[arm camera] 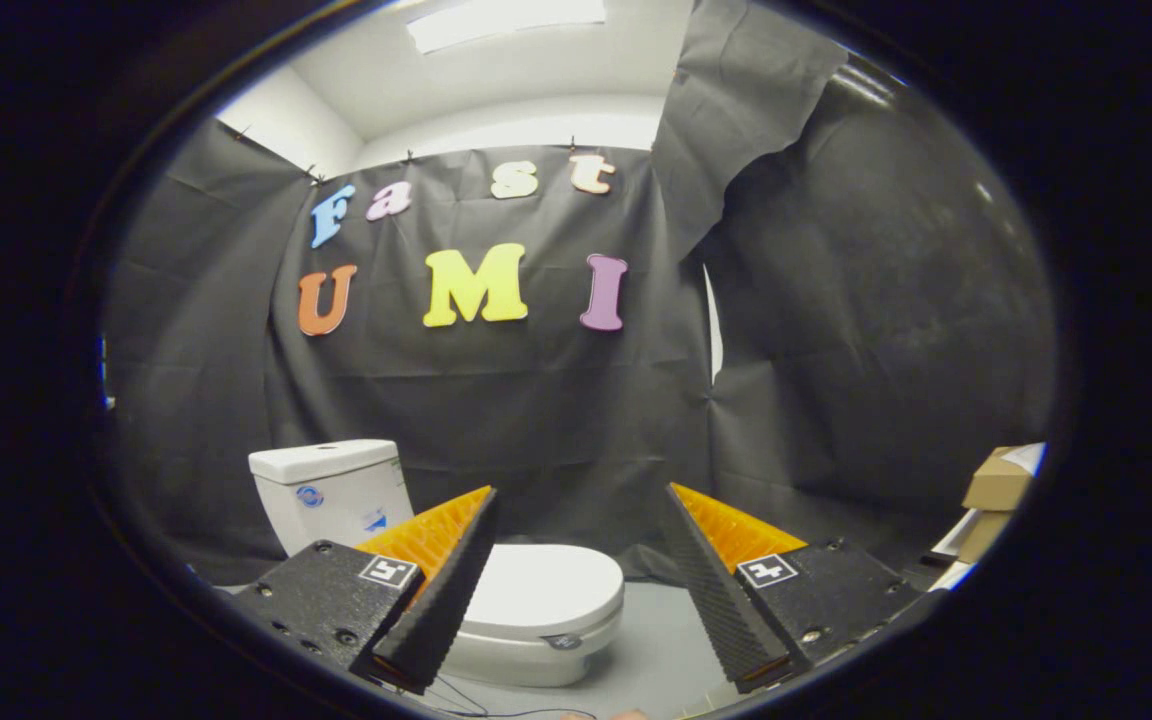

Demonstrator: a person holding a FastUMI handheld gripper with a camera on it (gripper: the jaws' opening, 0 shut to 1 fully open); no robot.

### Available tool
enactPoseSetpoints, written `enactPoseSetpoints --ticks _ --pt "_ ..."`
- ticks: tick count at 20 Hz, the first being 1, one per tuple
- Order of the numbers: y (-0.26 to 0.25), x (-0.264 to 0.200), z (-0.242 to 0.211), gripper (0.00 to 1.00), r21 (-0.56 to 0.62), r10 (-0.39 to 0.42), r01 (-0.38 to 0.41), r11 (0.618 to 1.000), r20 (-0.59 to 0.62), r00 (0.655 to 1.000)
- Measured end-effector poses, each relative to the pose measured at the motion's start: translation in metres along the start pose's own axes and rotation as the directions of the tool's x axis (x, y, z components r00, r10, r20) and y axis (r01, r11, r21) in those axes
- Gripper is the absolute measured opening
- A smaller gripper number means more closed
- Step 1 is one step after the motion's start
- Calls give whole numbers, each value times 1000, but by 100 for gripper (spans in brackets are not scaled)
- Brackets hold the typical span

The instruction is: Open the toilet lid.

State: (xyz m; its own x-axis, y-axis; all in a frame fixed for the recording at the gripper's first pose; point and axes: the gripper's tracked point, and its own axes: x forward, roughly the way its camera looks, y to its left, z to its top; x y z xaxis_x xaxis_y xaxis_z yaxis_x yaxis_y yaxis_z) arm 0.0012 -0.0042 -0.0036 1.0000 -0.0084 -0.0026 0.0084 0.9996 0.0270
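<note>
Toilet lid (546,585) lies flat and closed; no step is done. Gripper (576,520) stands wide, holding nothing, its 2 fingers short of the lid.

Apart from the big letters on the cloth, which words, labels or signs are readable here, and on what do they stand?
No text is readable.
Tank: round blue emblem and small sticker, too small to read.
Toilet lid: dark badge under its front edge, blurred.
Gripper: square pattern markers, no words; jaws open, short of the lid.
</note>
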Motion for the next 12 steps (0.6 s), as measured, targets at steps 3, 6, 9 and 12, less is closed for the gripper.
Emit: enactPoseSetpoints --ticks 3,6,9,12 --pt "5 0 -5 100 -2 11 -11 1000 -14 1000" --pt "4 -1 -4 100 -13 8 -8 1000 -12 1000" --pt "6 0 -11 100 -33 6 -7 999 -24 1000" --pt "7 2 -16 100 -86 -10 7 996 -36 999"
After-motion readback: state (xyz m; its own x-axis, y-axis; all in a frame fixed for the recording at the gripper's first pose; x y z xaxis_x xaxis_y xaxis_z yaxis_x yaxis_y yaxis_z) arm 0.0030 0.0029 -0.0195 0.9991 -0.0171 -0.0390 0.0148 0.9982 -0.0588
